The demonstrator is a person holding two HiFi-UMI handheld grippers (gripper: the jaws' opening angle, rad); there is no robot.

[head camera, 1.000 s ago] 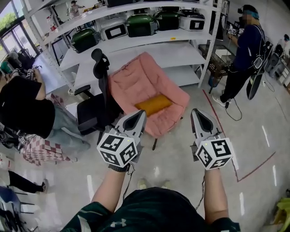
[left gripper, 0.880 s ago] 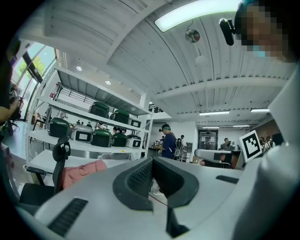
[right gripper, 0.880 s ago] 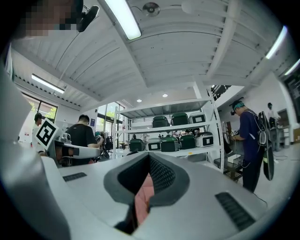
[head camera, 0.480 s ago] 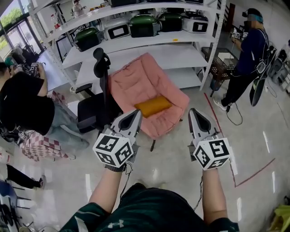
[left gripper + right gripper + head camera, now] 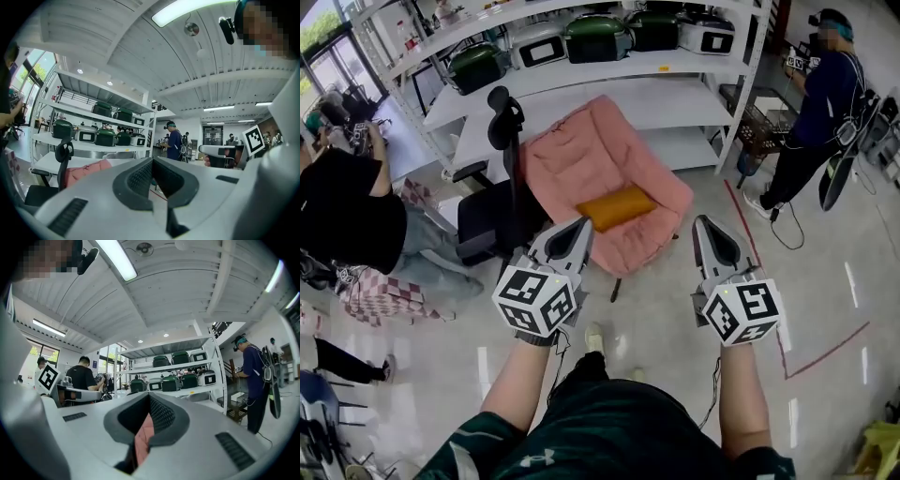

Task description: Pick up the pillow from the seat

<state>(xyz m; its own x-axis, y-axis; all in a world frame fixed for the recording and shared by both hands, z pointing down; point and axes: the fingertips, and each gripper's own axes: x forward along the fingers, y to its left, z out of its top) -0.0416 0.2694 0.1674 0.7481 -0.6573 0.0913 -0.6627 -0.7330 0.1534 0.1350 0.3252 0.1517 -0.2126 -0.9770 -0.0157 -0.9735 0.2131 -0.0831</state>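
An orange pillow (image 5: 616, 207) lies across the seat of a pink padded chair (image 5: 581, 155), in the middle of the head view. My left gripper (image 5: 581, 226) is held level in front of the chair's left front corner, short of the seat, jaws shut and empty. To the right of the chair's front corner my right gripper (image 5: 704, 223) points the same way, also shut with nothing in it. In the left gripper view the pink chair (image 5: 86, 169) shows left of the closed jaws. The right gripper view shows the chair's pink (image 5: 143, 437) through the slit behind its tips.
A black office chair (image 5: 492, 216) stands against the pink chair's left side. White shelves (image 5: 609, 98) with green and white cookers run behind. A seated person (image 5: 347, 211) is at the left and a standing person (image 5: 820, 103) at the right. Red tape (image 5: 825, 352) marks the floor.
Both grippers have drifted a little towards the chair as the person steps forward; a foot now shows below them. Both stay shut.
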